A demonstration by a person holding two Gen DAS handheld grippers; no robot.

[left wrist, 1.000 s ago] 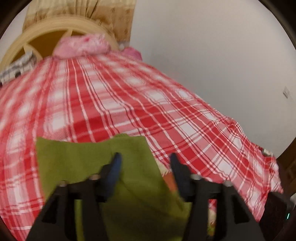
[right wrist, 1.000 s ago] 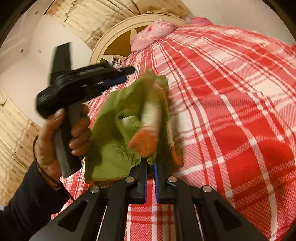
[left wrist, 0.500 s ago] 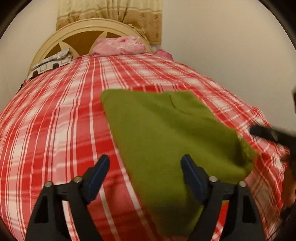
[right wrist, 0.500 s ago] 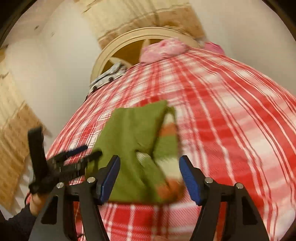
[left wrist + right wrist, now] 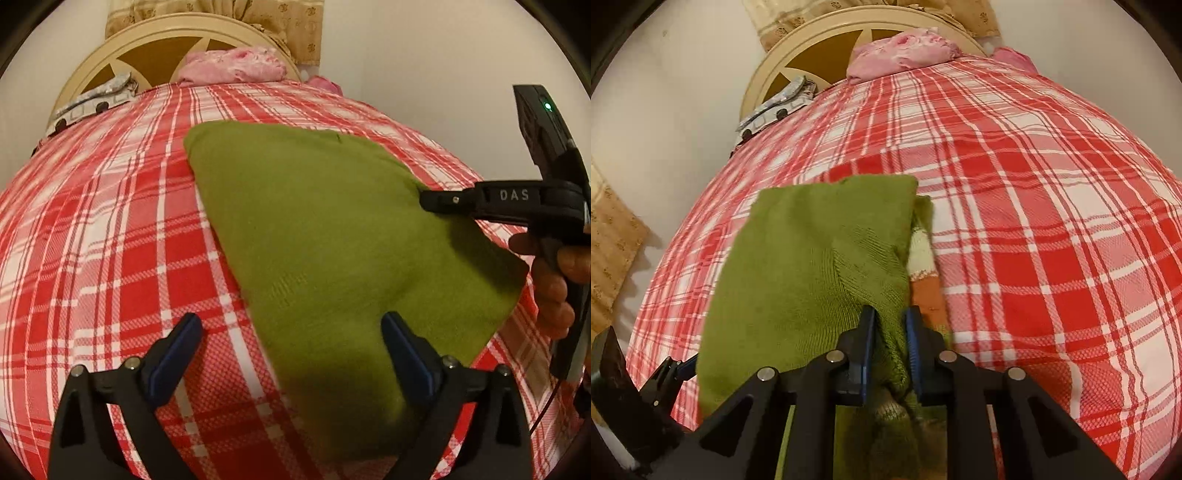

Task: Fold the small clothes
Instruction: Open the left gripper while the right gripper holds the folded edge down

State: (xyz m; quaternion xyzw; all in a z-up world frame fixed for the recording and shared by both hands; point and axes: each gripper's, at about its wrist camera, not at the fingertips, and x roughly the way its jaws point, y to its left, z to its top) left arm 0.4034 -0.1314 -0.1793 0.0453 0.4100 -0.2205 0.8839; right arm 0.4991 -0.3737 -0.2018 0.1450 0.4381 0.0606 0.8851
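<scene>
Mid-fold: right gripper pinches green knitted garment on the plaid bed; left gripper spread, empty. Next, probably a grip on the near edge.

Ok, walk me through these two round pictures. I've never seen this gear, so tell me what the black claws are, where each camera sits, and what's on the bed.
There is no robot here. A person holds a hand-operated gripper in each hand, and each gripper carries a wide-angle camera that looks out along its two fingers, hence the round, bent pictures.

The left wrist view shows the left gripper at the bottom, its blue-padded fingers spread wide and holding nothing. At its right edge you see the other tool from the side, with the person's right hand around the handle.

The right wrist view shows the right gripper closed on the near edge of a green knitted garment, which has an orange and white striped part along one side.

The garment lies on a red and white checked bedspread. At the far end sit a pink pillow and a cream headboard.
</scene>
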